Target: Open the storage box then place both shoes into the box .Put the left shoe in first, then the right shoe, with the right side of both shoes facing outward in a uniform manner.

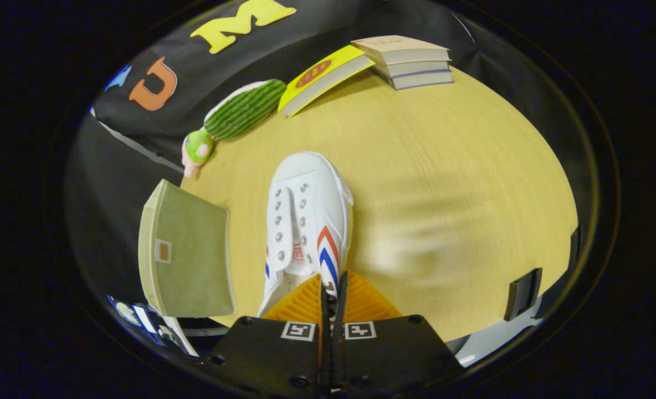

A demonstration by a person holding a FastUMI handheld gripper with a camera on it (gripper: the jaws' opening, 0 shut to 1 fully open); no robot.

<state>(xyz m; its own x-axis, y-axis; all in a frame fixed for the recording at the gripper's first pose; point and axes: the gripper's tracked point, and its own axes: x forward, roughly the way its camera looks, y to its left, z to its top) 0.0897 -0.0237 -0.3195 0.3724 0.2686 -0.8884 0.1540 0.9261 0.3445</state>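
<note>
Yellow worktop (444,166) carries the white shoe (306,221), its heel rim pinched in the claw (333,293), which should grip firmly and swing toe-first toward the green box (189,249) just left.

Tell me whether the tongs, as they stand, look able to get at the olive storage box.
Probably not yet. The tongs are closed on the heel rim of the white shoe, so they are occupied. The storage box stands apart beside the shoe, with bare table around it.
</note>
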